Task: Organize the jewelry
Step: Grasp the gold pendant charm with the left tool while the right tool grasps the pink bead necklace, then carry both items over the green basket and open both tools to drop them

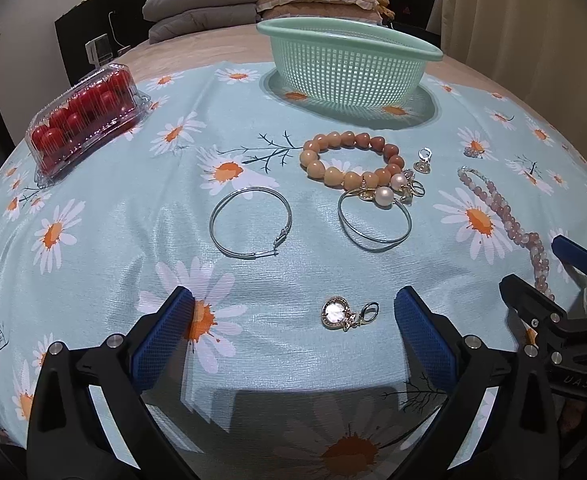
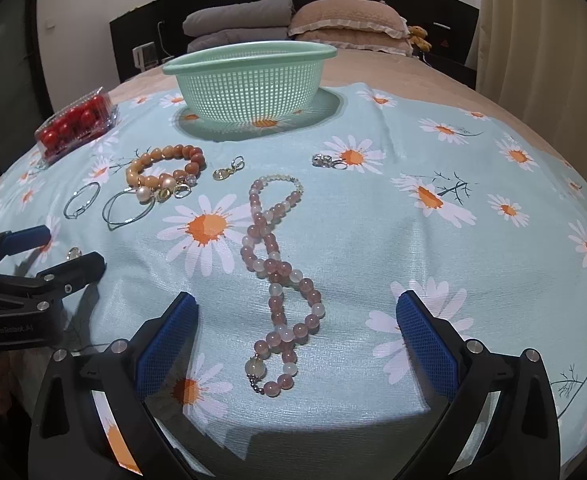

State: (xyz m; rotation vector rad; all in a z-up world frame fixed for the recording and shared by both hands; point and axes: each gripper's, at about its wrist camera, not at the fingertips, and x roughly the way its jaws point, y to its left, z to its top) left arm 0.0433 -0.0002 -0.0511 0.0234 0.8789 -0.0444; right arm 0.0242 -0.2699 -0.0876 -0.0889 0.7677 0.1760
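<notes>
Round earring (image 1: pixel 347 313) between spread left gripper (image 1: pixel 293 336) pads; contact unclear.

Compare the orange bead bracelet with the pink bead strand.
The orange bead bracelet has bigger beads and lies in a round loop, touching the pearl earrings. The pink bead strand has smaller, paler beads, lies long and twisted, and sits alone. Both rest on the daisy cloth, outside the green basket.

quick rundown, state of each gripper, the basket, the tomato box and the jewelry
left hand-held gripper: open, holding nothing
right hand-held gripper: open, holding nothing
green basket: upright, no jewelry visible inside
tomato box: lid shut
pink bead necklace: loose on the cloth
orange bead bracelet: lying flat
hoop earring: unclasped
</notes>
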